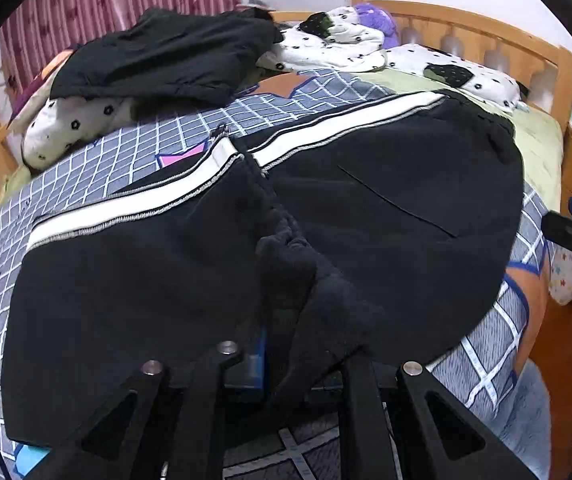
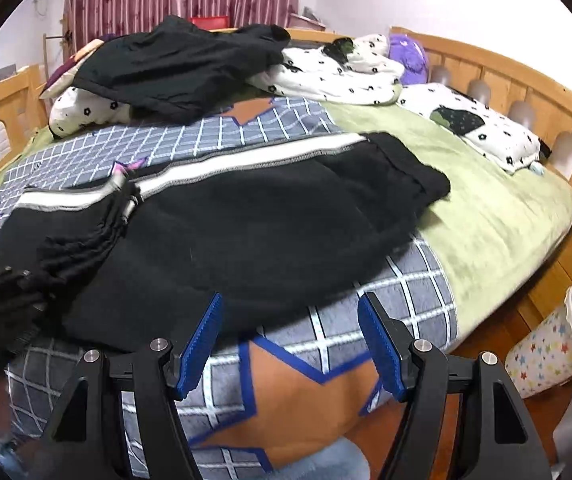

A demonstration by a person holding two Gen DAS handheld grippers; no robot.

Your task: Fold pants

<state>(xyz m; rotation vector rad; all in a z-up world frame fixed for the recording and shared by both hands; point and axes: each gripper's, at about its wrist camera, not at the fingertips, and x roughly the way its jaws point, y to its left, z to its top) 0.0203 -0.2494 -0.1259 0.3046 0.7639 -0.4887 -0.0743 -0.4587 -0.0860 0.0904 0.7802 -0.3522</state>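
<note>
Pinching a bunched fold of fleecy black pants (image 1: 366, 216), the left gripper (image 1: 298, 364) holds them over the grid-patterned blanket (image 2: 222, 136).
Right gripper (image 2: 290, 344) spread, ribbed blue pads (image 2: 200, 344) empty; beyond, white-striped side seam (image 1: 142, 200), wooden headboard (image 2: 498, 68).

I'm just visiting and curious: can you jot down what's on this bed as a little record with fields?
Surface: bed with grey grid blanket
Garment: black fleece pants with white side stripe, partly folded
Left gripper: jaws pinching the pants' fabric
Right gripper: jaws open, empty, above blanket
Behind: another black garment, white flower-print pillows
</note>
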